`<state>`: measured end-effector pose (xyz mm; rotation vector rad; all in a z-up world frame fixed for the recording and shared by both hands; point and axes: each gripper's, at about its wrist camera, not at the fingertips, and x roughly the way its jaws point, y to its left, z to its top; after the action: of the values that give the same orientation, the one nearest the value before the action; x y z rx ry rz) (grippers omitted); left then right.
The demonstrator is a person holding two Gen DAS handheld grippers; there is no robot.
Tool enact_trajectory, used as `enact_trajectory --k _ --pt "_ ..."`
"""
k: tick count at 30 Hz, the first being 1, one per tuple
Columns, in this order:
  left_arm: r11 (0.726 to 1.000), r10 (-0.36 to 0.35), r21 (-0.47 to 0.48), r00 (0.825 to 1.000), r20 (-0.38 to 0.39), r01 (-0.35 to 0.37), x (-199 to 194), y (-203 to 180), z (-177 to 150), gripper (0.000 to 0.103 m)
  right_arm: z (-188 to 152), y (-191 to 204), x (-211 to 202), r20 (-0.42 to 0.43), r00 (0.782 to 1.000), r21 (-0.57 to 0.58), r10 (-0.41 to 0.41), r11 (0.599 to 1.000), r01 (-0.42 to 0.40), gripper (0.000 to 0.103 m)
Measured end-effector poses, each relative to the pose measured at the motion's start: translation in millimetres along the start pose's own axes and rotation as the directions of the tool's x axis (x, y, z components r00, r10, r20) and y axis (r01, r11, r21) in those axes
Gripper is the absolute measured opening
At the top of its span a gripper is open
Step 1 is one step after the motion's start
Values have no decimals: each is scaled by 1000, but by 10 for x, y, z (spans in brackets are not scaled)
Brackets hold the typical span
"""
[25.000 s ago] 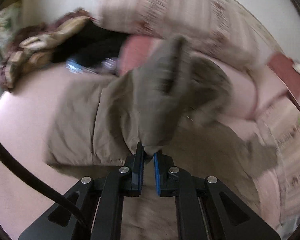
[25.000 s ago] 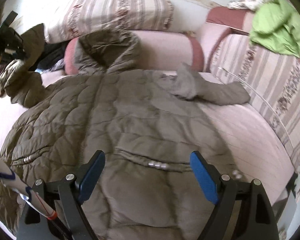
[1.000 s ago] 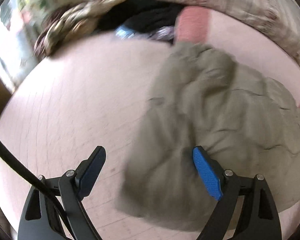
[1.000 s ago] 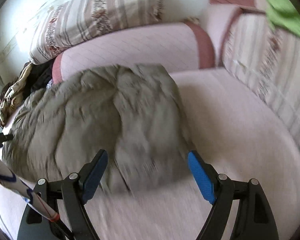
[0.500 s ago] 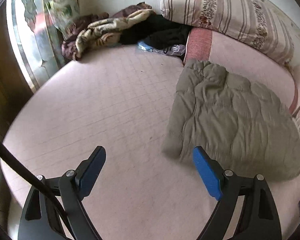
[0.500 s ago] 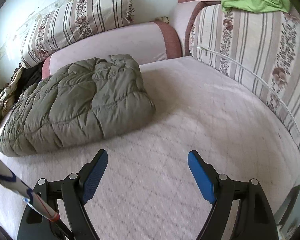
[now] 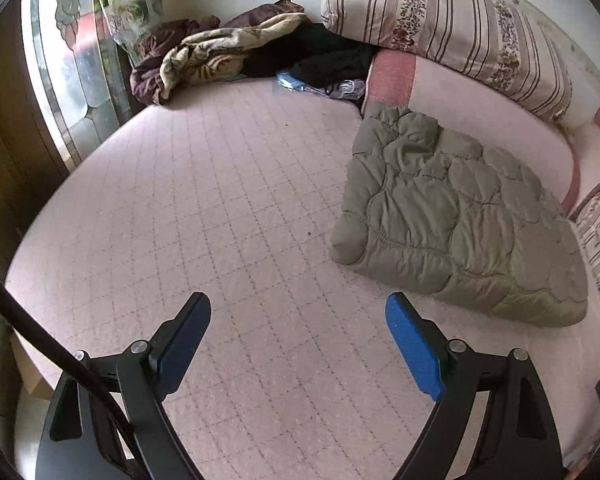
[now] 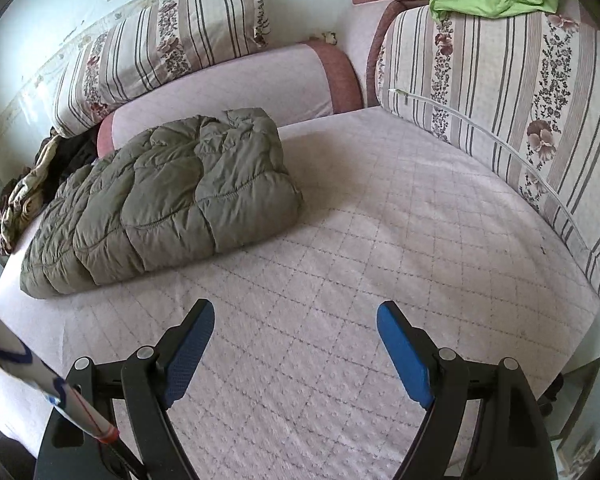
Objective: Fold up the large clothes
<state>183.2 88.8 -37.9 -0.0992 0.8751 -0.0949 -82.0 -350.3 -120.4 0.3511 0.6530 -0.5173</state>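
The folding looks finished, or very nearly so: the olive-green quilted puffer jacket [image 7: 456, 216] lies as one compact, thick rectangular bundle on the pale pink quilted bed [image 7: 220, 208], with no sleeve or hood trailing loose that either view shows. What could remain is small, perhaps pressing the puffy stack flatter or squaring its far end, where the padding bunches into rumpled folds beside the pink bolster [image 8: 236, 88]. The left tool [image 7: 298, 322] hovers above bare bedding with its blue-padded jaws spread wide and nothing between them; the jacket sits ahead and to the right of it, apart from the right-hand pad. The right tool [image 8: 296, 326] is likewise wide apart and empty, with the jacket ahead and to its left, clear of its fingers. The bundle's near edge is a rounded, swollen fold, and its stitched channels puff up in soft lobes, so I judge it springy and liable to creep open if left unweighted. Striped floral cushions [image 8: 160, 52] back the bed beyond it.
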Motion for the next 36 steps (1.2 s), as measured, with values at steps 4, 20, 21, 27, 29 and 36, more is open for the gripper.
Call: enact_trajectory --k 4,20,21,27,29,36 --pt "994 -90 -58 995 -47 88 213 71 72 89 138 -89 113 -16 998 70 56 996 -54 89" --pt "830 -484 -360 871 -82 426 1558 213 459 88 445 -49 1415 -93 907 478 411 817 -322 94" --pt "811 -507 -380 858 -79 445 1627 222 470 88 456 -5 1482 -87 900 485 427 807 -336 93" --pt "719 -634 -417 770 -69 556 2023 118 647 91 562 210 1870 -68 886 523 458 773 -360 94" --pt "713 -655 -393 752 -78 580 2094 -1 708 94 586 235 1968 -56 883 544 466 756 -365 96" --pt "817 -534 -360 826 -179 450 2221 -372 803 101 757 402 2221 -77 904 545 420 777 -315 103"
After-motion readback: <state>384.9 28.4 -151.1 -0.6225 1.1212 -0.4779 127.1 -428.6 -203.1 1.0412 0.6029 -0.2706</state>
